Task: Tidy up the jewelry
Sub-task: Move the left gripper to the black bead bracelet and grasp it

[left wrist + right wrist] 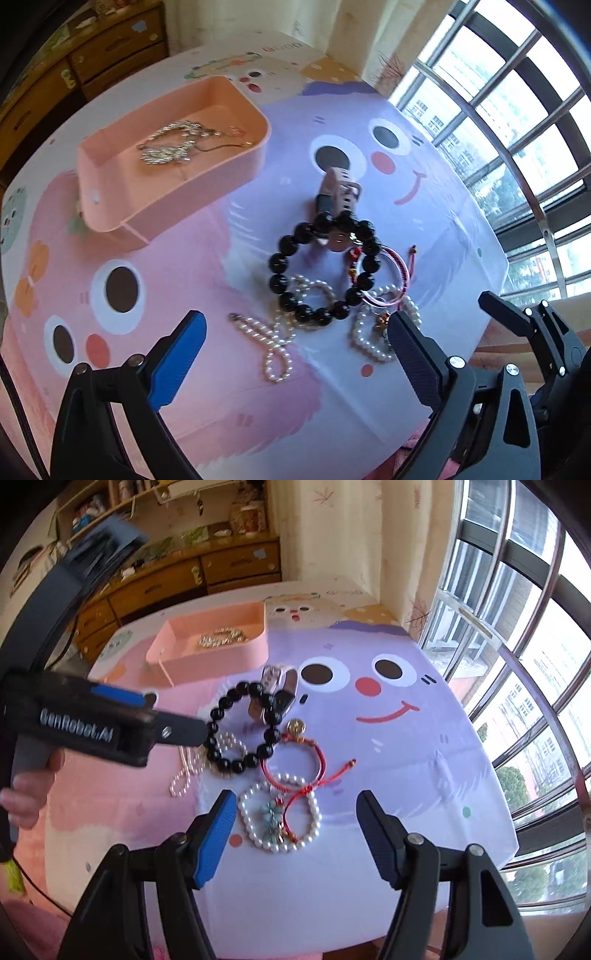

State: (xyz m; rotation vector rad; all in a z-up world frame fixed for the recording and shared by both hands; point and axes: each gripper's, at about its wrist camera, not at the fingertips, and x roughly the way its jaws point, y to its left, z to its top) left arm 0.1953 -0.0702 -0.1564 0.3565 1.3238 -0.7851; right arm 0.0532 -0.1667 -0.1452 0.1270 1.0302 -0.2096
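1. The left gripper (295, 350) hung with its jaws wide apart and nothing between them, low in the left wrist view, just above the cartoon-printed pink and lilac table cover (424, 177).
2. The right gripper (295, 827) was likewise spread open and empty, low centre in the right wrist view.
3. The jewellery heap lay at centre frame in both views, directly ahead of both pairs of fingers. The black round-bead bracelet (325, 273) lay flat as a ring, its near edge just beyond the left gripper's fingertips.
4. In the right wrist view the left gripper came in from the left edge, its tip touching or almost touching the black bracelet (240, 731); I judged the left hand the nearer one for that piece.
5. The white pearl bracelet with a pale flower charm (279, 819) lay between the right gripper's fingers and just ahead of them, so the right hand looked nearer to it.
6. Count on the cover: one black bracelet, one red cord bracelet with a gold coin charm (295, 760), one pink-strapped watch (338, 192), one long white pearl strand (275, 343), one pearl charm bracelet.
7. The pink rectangular plastic tray (110, 181) sat in the upper left, well apart from the heap, holding a tangle of silver chain jewellery (173, 142); how many chains, I could not tell.
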